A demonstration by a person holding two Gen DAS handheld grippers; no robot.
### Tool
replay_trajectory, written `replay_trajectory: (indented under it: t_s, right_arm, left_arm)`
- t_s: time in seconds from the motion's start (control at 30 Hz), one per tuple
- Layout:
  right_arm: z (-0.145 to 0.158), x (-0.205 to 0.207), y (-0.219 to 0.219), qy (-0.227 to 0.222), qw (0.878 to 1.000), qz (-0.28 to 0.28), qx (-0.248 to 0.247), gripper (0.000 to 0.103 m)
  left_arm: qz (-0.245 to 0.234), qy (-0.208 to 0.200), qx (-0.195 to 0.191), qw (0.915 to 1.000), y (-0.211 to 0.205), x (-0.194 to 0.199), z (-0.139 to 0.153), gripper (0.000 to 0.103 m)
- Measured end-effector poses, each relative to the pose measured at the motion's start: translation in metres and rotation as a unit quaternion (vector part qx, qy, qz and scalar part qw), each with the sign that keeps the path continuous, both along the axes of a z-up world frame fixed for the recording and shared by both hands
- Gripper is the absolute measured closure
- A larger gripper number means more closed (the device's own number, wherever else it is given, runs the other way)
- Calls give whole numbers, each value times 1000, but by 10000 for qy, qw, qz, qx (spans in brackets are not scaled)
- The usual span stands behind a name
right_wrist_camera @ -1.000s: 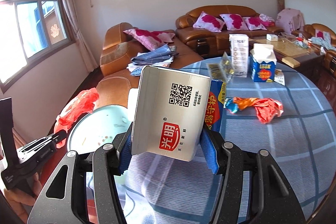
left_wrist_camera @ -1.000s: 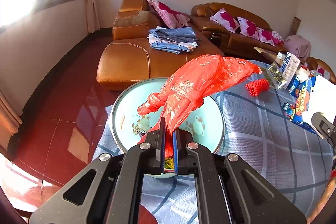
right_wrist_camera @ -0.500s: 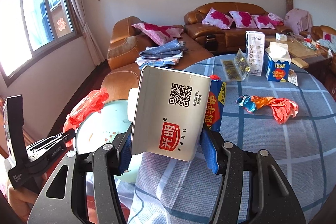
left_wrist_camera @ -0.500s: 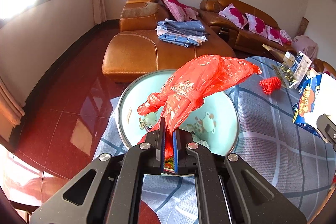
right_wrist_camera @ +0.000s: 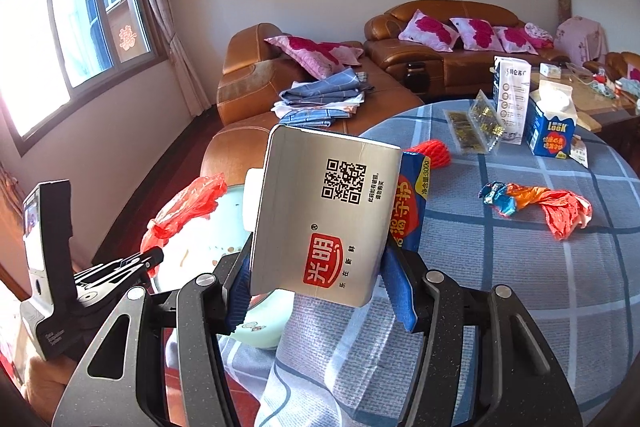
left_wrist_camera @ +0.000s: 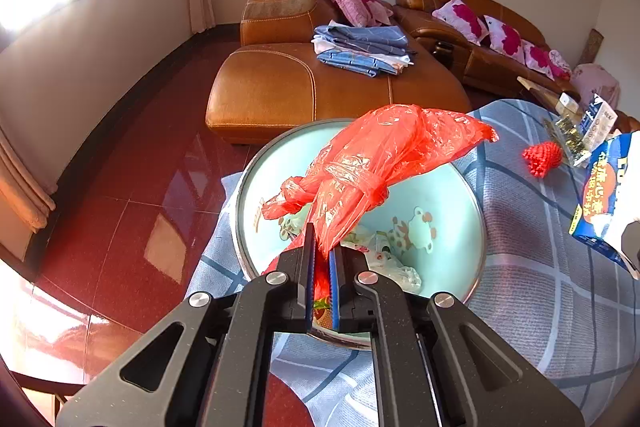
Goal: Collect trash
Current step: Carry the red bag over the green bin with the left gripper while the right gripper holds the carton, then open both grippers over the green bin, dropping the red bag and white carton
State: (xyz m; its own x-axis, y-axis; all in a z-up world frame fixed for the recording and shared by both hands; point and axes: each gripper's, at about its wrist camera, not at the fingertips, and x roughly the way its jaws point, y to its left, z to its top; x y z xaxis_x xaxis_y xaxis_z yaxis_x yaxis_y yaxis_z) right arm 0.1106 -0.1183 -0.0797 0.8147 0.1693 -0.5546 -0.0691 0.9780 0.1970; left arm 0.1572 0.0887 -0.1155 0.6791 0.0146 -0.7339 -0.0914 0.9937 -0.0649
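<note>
Basin (left_wrist_camera: 460, 187) first: a round, pale turquoise enamel one with a metal rim and cartoon animals printed on its floor, standing at the table's edge nearest the red tiled floor. Inside it lie crumpled clear and white wrappers (left_wrist_camera: 390, 265) and a few small scraps.

Pinched tight between the blue ribbed pads of the left gripper (left_wrist_camera: 320, 267) is a red plastic bag (left_wrist_camera: 380, 163), thin, glossy and creased, knotted at its middle, held above the basin with its loose end fanning out over the far rim.

The right gripper (right_wrist_camera: 320, 291) clamps a milk carton (right_wrist_camera: 324, 215) by its two sides, the jaws partly spread to its width. The carton is silvery-grey card with a black QR code and a red logo, tilted, its blue printed face turned away; it hangs near the basin's rim, over the table's near edge.

The table (right_wrist_camera: 520, 307) is round, under a soft blue-grey checked cloth. Further in lie a crumpled foil wrapper (right_wrist_camera: 536, 203) in orange, red and blue, a red foam net sleeve (right_wrist_camera: 434, 153), flat clear packets with gold print (right_wrist_camera: 476, 125), and toward the far edge two upright cartons, one tall and white (right_wrist_camera: 512, 99), one blue with a gabled top (right_wrist_camera: 552, 127).
</note>
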Motion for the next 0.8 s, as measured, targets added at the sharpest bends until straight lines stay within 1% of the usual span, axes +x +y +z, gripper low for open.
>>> replay_trajectory:
  t_s: [0.4, 0.8]
  right_arm:
    - [-5, 8, 10, 116, 9999, 108, -27, 47]
    - [-8, 19, 18, 182, 9996, 198, -20, 47]
  left_arm:
    - [114, 265, 58, 9996, 6, 20, -16, 96]
    - [114, 413, 81, 9990, 7, 26, -28, 97]
